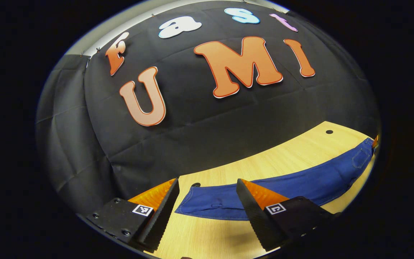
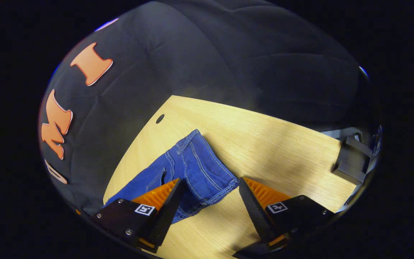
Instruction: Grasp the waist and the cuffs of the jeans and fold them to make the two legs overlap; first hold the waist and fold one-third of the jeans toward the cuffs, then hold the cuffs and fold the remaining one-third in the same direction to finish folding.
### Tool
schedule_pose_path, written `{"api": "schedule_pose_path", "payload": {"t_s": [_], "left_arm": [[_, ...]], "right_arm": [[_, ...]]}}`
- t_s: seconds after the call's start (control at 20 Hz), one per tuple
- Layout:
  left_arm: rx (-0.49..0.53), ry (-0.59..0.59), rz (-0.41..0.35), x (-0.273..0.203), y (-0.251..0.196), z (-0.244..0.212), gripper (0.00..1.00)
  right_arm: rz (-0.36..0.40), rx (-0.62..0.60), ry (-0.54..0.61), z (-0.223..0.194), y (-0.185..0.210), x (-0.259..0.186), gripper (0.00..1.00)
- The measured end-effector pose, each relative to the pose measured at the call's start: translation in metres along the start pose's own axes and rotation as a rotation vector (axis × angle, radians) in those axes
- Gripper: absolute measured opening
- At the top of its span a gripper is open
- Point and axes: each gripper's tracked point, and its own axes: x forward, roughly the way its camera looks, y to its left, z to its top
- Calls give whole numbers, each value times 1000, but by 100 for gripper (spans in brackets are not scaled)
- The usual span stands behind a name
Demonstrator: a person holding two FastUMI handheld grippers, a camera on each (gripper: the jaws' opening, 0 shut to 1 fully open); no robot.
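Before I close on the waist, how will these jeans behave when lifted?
The jeans lie flat with soft creases on the table, so probably floppy: anything unheld will sag. Stitched denim looks thick, likely grippy rather than slippery. Both the left gripper and right gripper are open.

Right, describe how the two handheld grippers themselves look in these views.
Left gripper and right gripper look alike: two wedge-shaped fingers with ridged, toothed inner faces, each on a dark blocky carrier with screw heads and a small square black-and-white marker tag. No cables, hands or sleeves are visible.

1 jeans (image 2: 192,165), 1 table (image 2: 264,144), perhaps 1 grey stand (image 2: 350,162)
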Motion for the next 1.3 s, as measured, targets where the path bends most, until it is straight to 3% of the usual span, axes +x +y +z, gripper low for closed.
{"api": "schedule_pose_path", "payload": {"t_s": [0.15, 0.25, 0.35, 0.5, 0.55, 0.75, 0.85, 0.9, 1.1, 1.3], "left_arm": [[10, 12, 4, 7, 3, -3, 98], [10, 28, 4, 13, 2, -8, 98], [15, 50, -4, 21, 0, -13, 100], [23, 49, -12, 24, -1, -13, 98], [23, 42, -9, 24, 2, -11, 98], [22, 32, 1, 19, 20, -13, 98], [-5, 24, -2, 17, 31, -14, 100], [-18, 27, -4, 17, 36, -18, 98], [-51, 26, -3, 17, 64, -29, 98], [-91, 29, 14, 19, 101, -46, 98]], "right_arm": [[-6, 11, -15, 4, 21, 21, 98], [-130, -86, -42, -3, 9, 30, 94], [-140, -113, -50, -4, 10, 37, 68], [42, 203, -81, 5, 41, 39, 27], [72, 283, -89, 8, 46, 37, 23], [102, 241, -152, 21, 57, 23, 22], [141, 203, -180, 31, 79, 12, 8], [149, 171, -185, 33, 88, 1, 9], [205, 1, -226, 37, 175, -37, 9], [268, -152, -230, 15, 277, -57, 9]]}}
